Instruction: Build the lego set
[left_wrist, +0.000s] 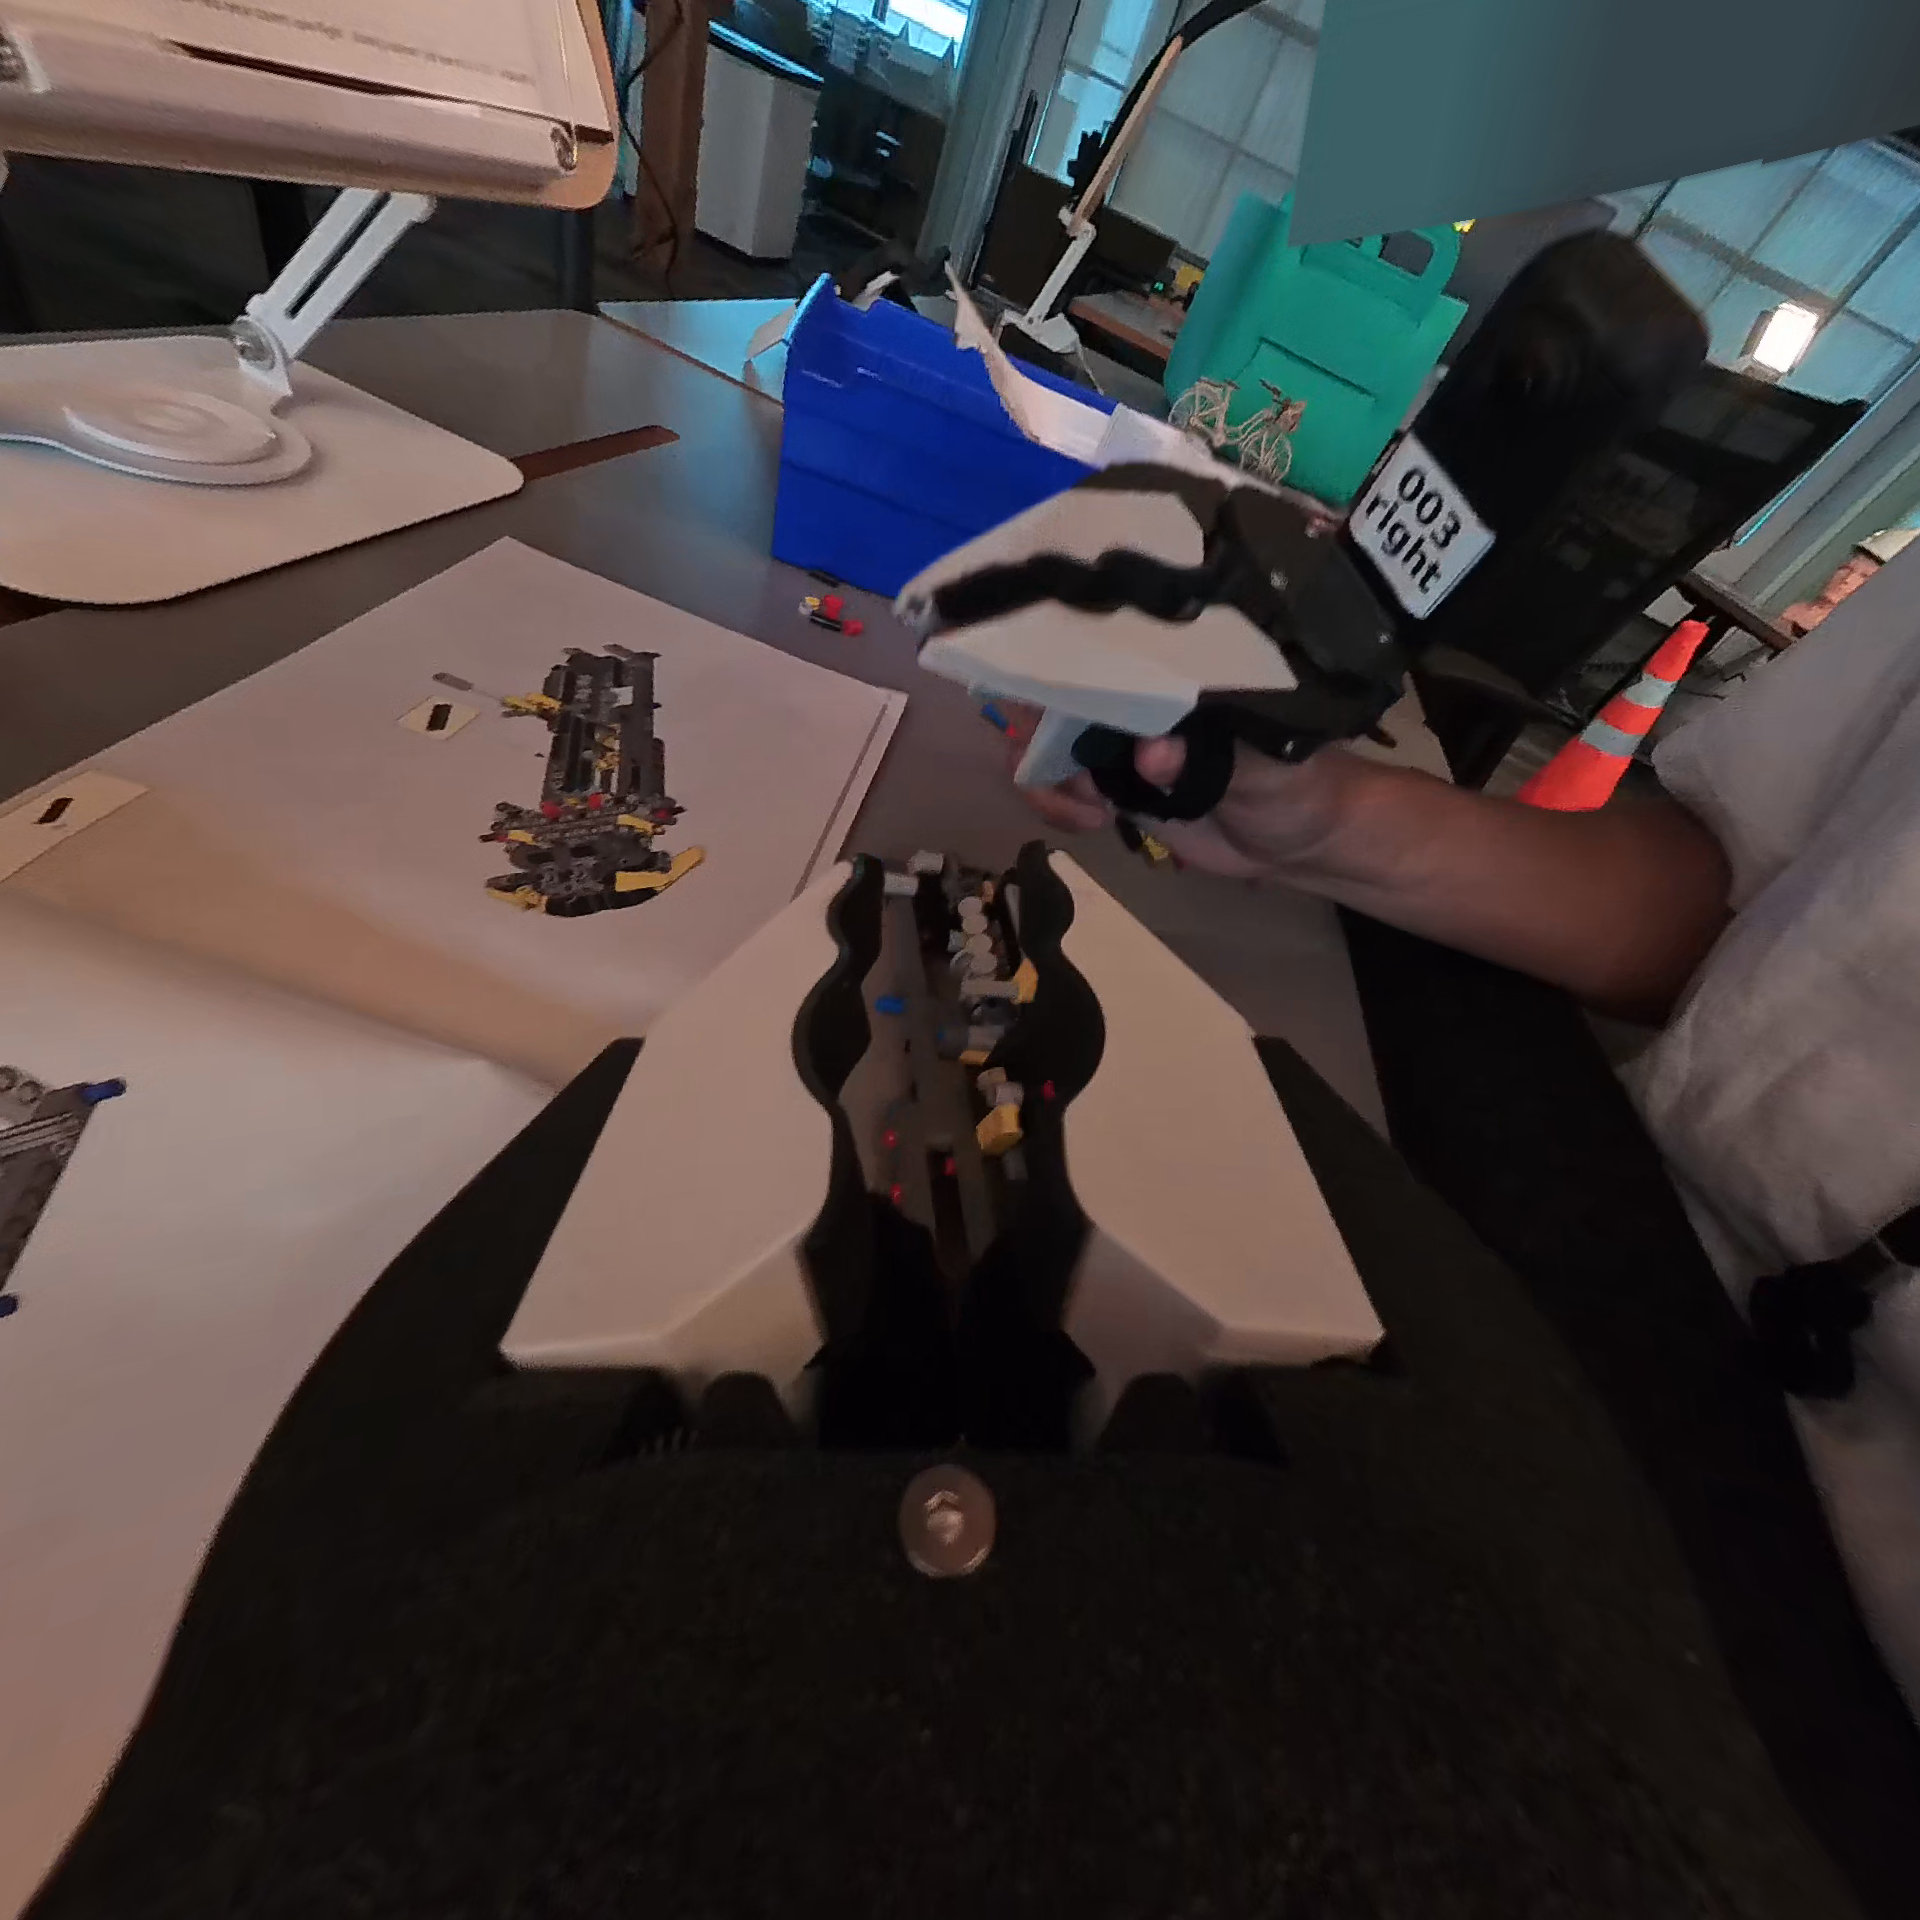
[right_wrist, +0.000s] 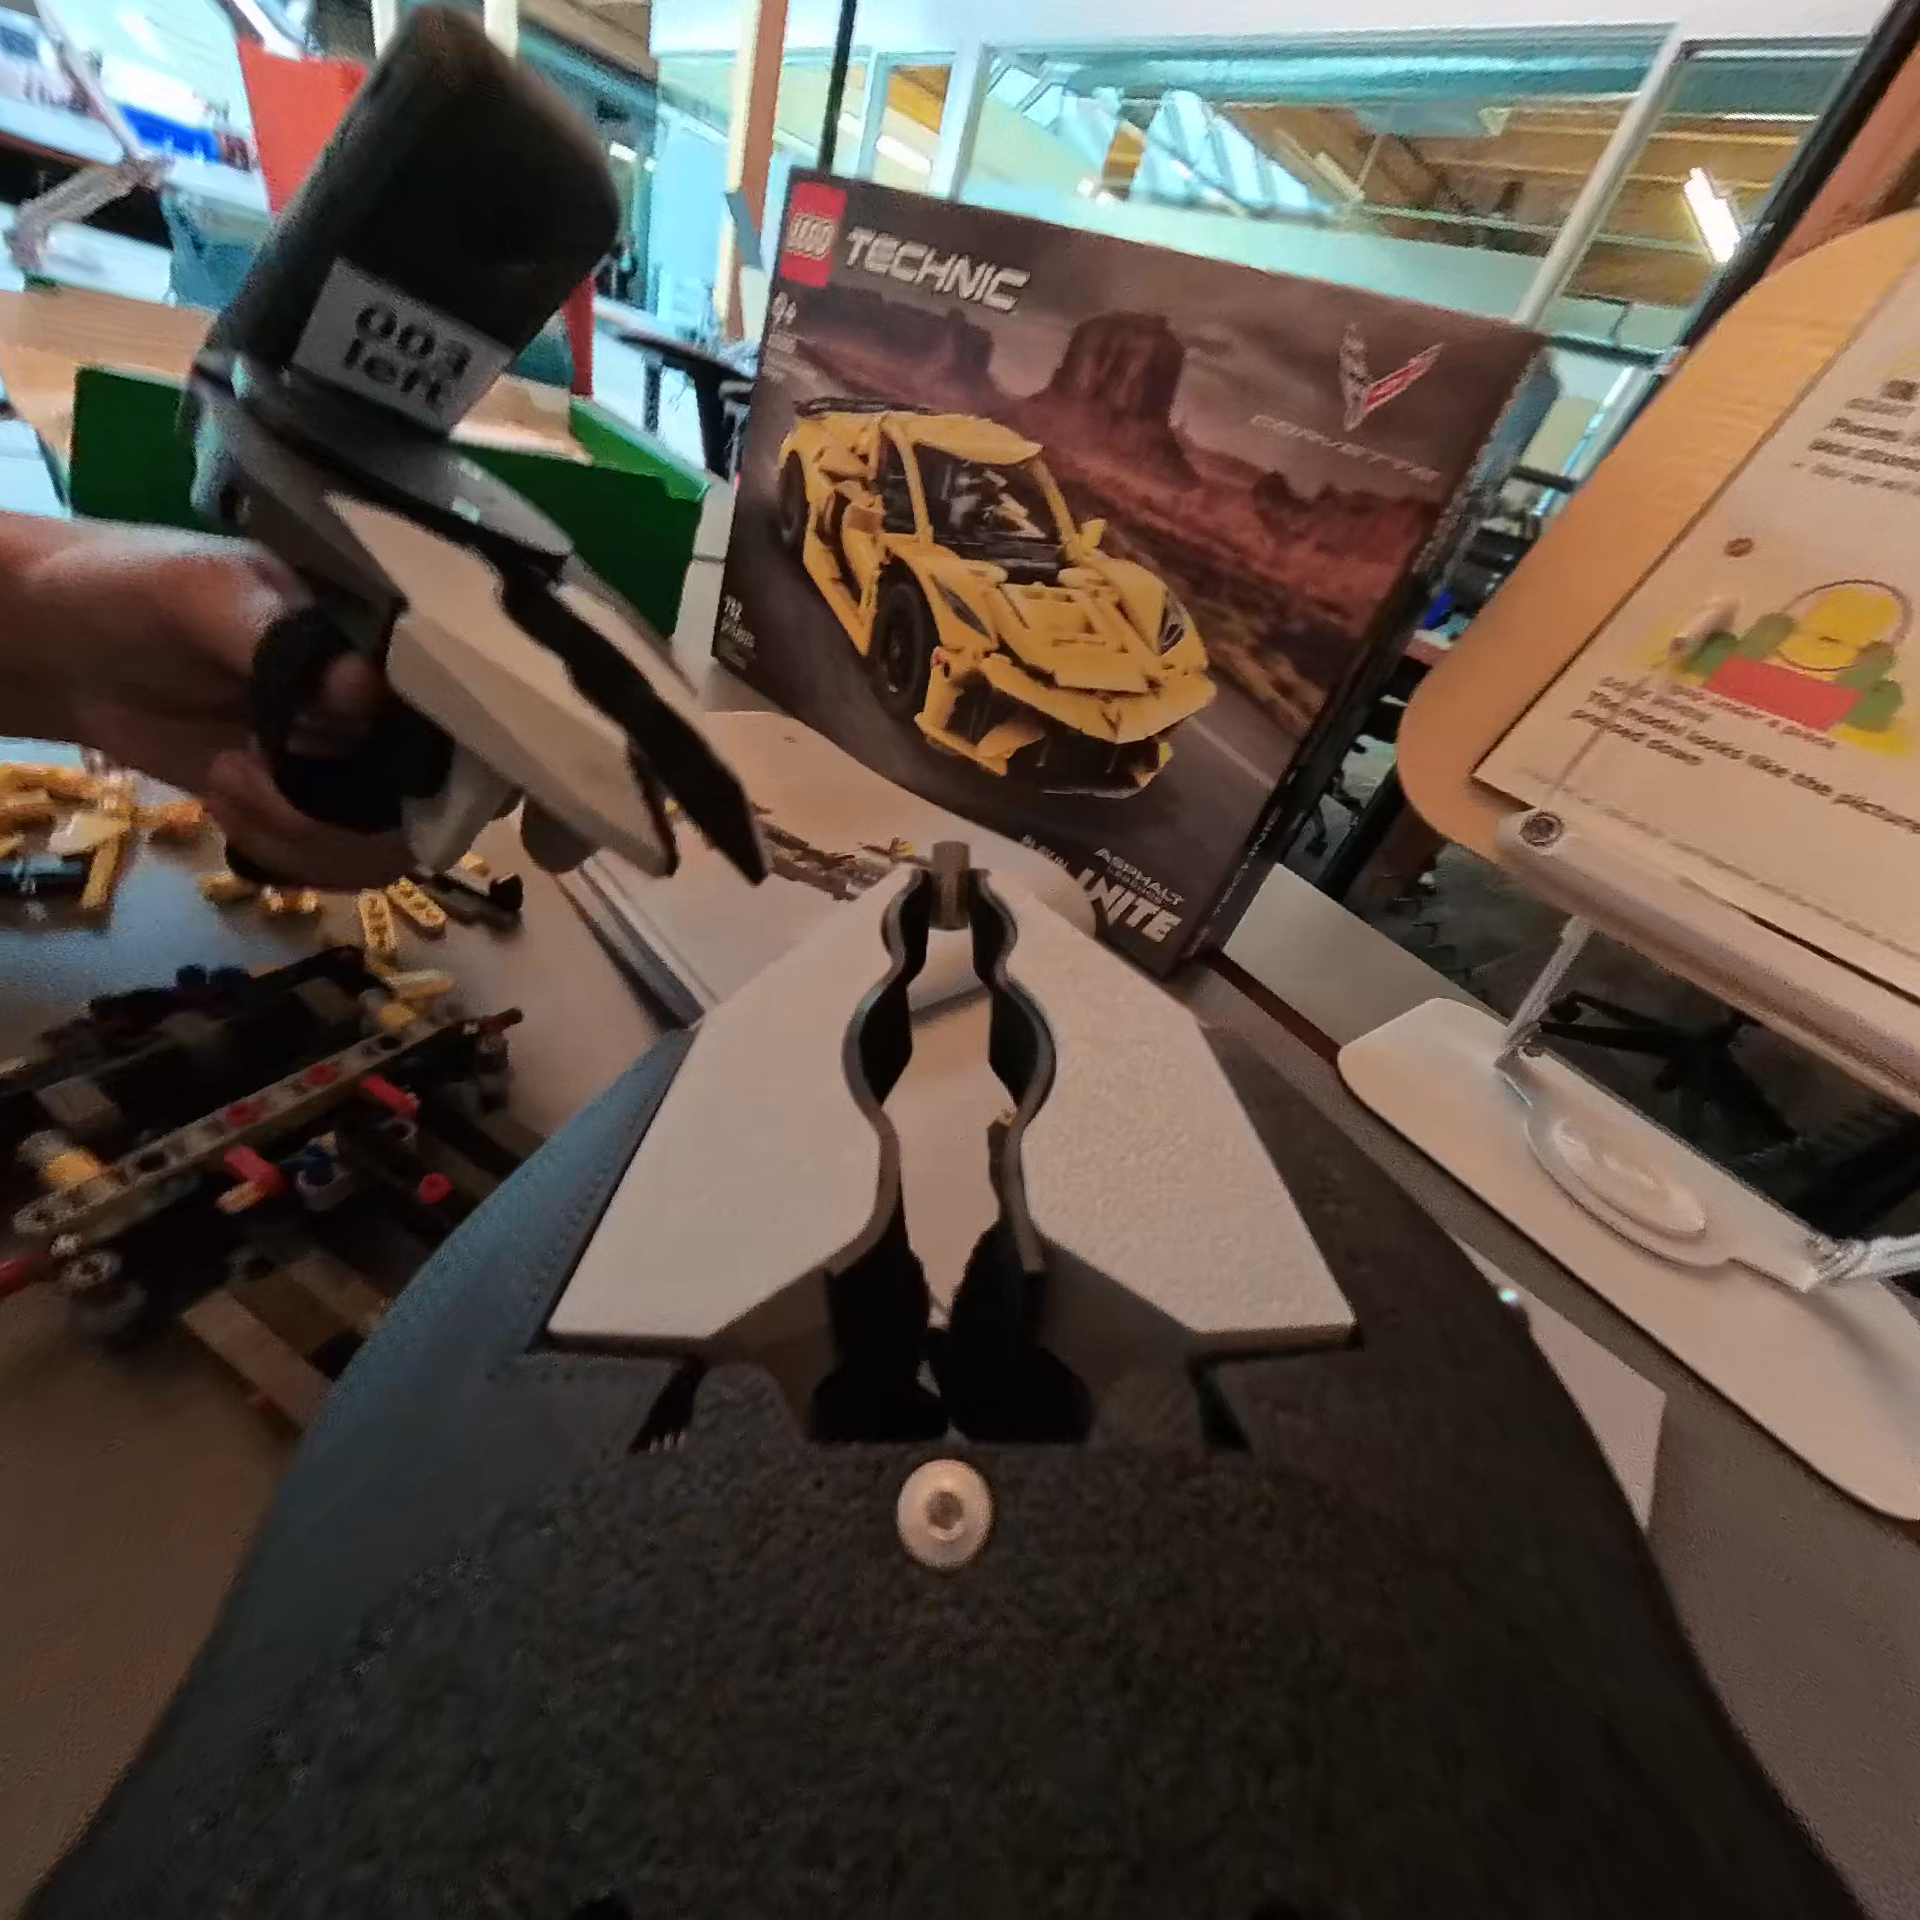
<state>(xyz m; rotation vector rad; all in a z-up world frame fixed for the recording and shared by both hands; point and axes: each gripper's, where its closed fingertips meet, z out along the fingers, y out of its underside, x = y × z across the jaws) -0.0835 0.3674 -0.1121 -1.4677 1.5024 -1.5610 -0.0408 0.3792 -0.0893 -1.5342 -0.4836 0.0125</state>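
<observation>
R gripper (right_wrist: 948, 883): fingers pinch small grey pin (right_wrist: 948, 871), frame centre. L gripper (left_wrist: 948, 873): fingers narrow, empty, over chassis (right_wrist: 239, 1132) at lower left. Step: part fetched. Next, prob.: align pin w/ chassis hole, press in.

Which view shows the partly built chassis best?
The right wrist view: the partly built chassis lies on the table at lower left, its beams and red pins visible. In the left wrist view only a strip of it shows between the left hand-held gripper's fingers.
</observation>
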